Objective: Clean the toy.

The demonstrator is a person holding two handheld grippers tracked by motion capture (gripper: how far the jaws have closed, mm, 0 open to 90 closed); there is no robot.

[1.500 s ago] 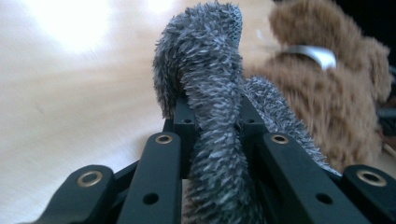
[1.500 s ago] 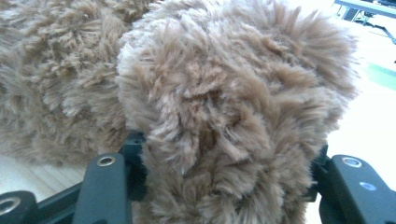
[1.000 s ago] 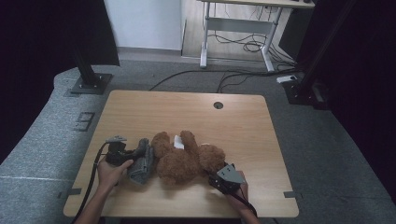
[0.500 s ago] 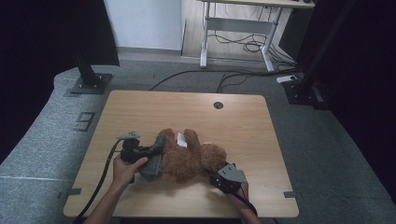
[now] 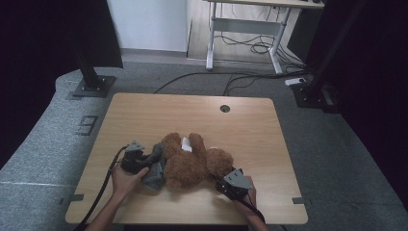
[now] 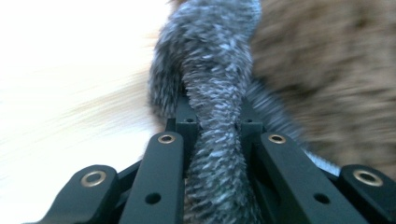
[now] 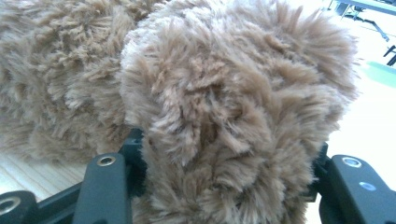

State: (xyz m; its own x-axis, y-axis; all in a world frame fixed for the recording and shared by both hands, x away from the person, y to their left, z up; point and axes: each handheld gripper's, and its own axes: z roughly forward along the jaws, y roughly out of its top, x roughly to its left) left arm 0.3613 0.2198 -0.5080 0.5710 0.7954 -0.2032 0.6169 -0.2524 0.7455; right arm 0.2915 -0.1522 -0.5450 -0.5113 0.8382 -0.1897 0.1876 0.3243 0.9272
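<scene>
High view, table: a wooden table (image 5: 144, 115) carries a brown teddy bear (image 5: 190, 166) lying near its front edge, with a white tag (image 5: 186, 144) on its upper side.
High view, grey cloth: a grey fuzzy cloth (image 5: 156, 171) lies against the bear's left flank, touching it.
High view, left gripper: the left gripper (image 5: 149, 163), held in a hand (image 5: 126, 180), lies at the grey cloth; how its jaws stand cannot be made out from here.
High view, right gripper: the right gripper (image 5: 219, 182) sits at the bear's right end, its grey plate on top; the bear's limb (image 5: 219, 161) meets its front.
Left gripper view, grip: the jaws are pressed together on a twisted strand of the grey cloth (image 6: 217, 140), which runs up between them; brown fur (image 6: 327, 70) fills the right, blurred.
Right gripper view, grip: the jaws stand part-way apart, pinching a thick furry limb (image 7: 233, 116) from both sides; the bear's body (image 7: 60, 70) lies behind at left.
Containers: cannot tell of any on the table.
</scene>
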